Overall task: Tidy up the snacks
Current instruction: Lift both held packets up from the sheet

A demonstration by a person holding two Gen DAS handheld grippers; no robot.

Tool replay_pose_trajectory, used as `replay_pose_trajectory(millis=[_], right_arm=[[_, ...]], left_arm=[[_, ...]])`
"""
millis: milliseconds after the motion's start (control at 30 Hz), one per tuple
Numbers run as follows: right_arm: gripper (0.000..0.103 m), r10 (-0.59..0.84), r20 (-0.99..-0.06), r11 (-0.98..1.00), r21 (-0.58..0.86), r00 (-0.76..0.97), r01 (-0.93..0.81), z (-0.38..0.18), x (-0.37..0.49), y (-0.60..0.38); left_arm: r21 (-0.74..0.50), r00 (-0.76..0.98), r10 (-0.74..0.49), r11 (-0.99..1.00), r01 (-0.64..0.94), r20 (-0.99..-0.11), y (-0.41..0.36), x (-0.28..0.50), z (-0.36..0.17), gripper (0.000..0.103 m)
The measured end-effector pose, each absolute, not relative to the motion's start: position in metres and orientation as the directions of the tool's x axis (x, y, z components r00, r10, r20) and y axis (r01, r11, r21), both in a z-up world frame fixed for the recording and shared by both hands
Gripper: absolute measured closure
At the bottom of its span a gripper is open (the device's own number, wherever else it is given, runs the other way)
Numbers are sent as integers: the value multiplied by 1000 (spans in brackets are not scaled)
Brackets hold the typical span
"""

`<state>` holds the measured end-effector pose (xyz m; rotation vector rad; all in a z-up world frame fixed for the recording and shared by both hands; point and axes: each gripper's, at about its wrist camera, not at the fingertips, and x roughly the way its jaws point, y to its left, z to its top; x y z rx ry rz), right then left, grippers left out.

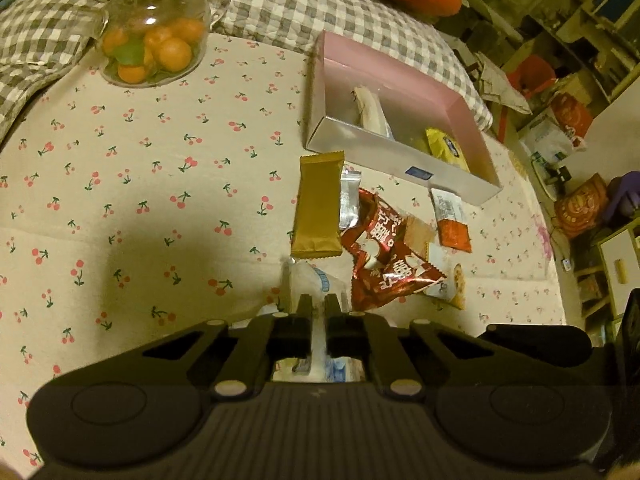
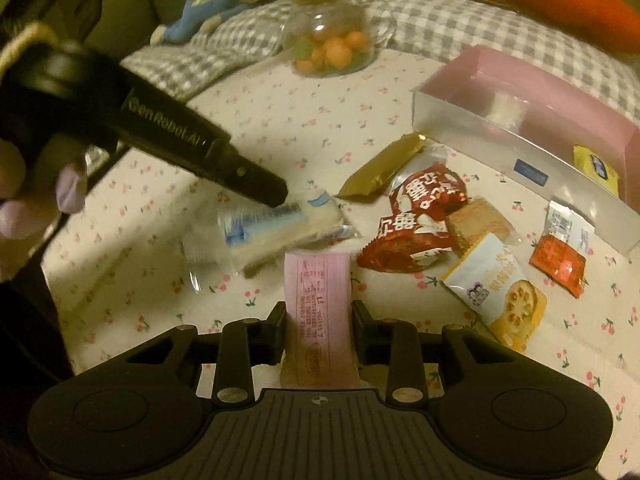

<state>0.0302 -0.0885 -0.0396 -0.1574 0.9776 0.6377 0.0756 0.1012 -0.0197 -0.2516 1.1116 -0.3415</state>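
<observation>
On right wrist view only: pink packet (image 2: 318, 312) | right gripper (image 2: 319, 320) clamps it

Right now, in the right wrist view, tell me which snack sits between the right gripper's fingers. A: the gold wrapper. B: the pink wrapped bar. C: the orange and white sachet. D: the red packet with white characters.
B: the pink wrapped bar stands between the fingers of the right gripper, while the red packet, gold wrapper and orange and white sachet lie on the cherry-print cloth farther off.
</observation>
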Motion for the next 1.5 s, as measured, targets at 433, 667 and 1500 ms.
replay_pose_trajectory(millis=[433,667,1500], right_arm=[[72,354,-850,844,111,390,-525,-38,29,-101],[72,332,-859,862,107,390,-496,-39,31,-111],[70,261,-874,845,1,410,-535,-54,25,-91]], left_arm=[[-203,352,-301,936,289,-886,68,72,-36,65],[-91,335,-215,933,349,-918,44,73,-57,65],[-203,346,-294,939,277,-891,57,69,-42,85]])
